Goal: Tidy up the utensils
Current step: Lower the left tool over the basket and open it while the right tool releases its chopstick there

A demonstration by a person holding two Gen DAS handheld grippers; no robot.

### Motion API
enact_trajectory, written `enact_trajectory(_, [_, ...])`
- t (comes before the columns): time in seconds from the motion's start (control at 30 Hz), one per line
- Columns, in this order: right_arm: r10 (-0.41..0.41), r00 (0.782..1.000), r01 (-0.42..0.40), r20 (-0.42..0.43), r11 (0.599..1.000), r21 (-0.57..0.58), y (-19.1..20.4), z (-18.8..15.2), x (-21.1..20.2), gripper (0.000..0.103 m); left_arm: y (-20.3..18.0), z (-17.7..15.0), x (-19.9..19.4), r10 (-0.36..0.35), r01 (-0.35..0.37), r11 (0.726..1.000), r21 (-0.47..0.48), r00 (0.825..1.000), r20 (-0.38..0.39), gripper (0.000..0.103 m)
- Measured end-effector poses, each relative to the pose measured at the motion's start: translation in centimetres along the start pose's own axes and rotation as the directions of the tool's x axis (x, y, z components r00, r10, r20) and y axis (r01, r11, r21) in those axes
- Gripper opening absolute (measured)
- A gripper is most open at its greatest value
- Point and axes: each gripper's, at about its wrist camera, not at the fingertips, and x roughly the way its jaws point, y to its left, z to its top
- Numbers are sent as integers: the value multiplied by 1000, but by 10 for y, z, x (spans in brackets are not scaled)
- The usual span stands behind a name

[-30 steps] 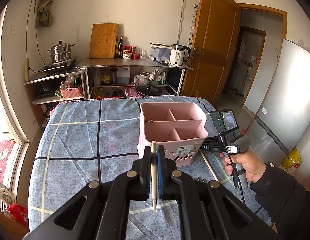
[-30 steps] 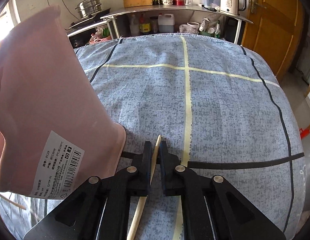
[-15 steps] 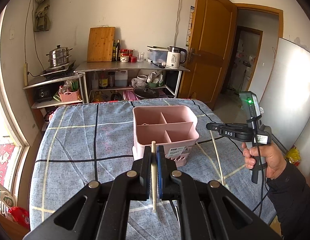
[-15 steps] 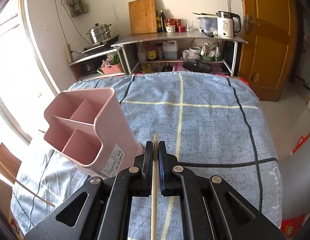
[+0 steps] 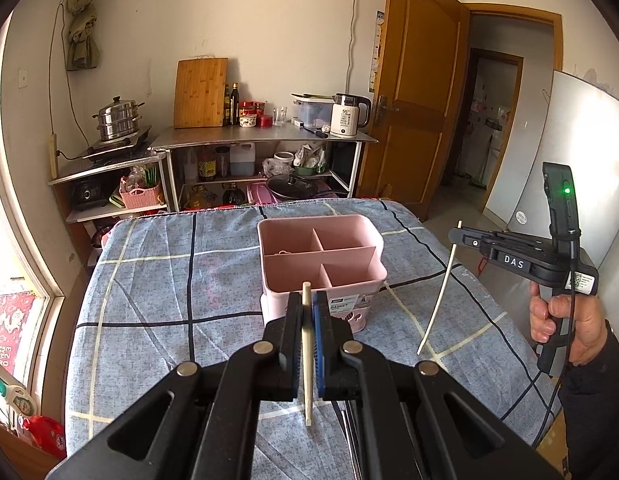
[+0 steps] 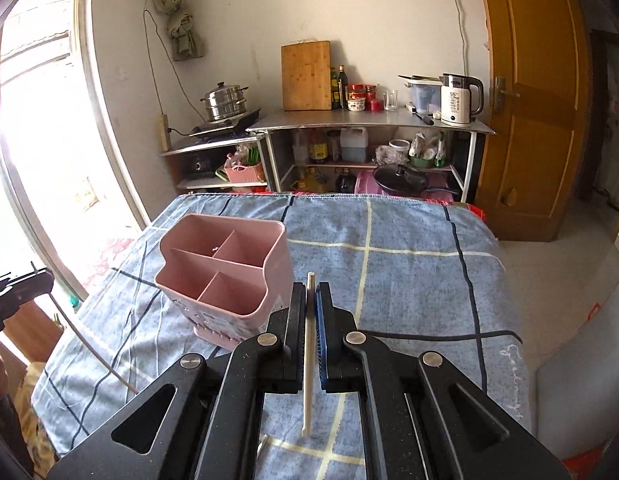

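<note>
The left gripper (image 5: 307,312) pinches a chopstick (image 5: 307,360); the right gripper (image 6: 310,304) pinches a second chopstick (image 6: 308,364) — both lifted above the blue-checked counter (image 5: 157,280). The pink organizer (image 5: 319,258) stands ahead; its compartment floors are hidden.

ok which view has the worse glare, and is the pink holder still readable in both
Right wrist view: the window blows out white along the left edge. Left wrist view: evenly lit, window only mildly bright. The pink holder stays sharp in both, edges bent by fisheye.
</note>
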Motion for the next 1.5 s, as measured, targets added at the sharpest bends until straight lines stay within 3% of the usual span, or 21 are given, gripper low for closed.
enact_trajectory(0.5, [85,992,-82,96,996,-29,29,24,-33,5,5,41,15,-20,20,1000,-15,1000,-8,6])
enact_trajectory(1.03, [170,964,-177,206,984,15,62,89,-2,5,25,114,32,-4,9,999,-50,996,91,6])
enact_trajectory(1.23, [171,964,-180,205,983,27,67,94,20,5,32,112,52,-1,7,998,-60,996,94,6])
enact_trajectory(1.5, [171,978,-176,123,984,31,66,72,50,5,39,89,85,-15,16,997,-75,1000,13,6])
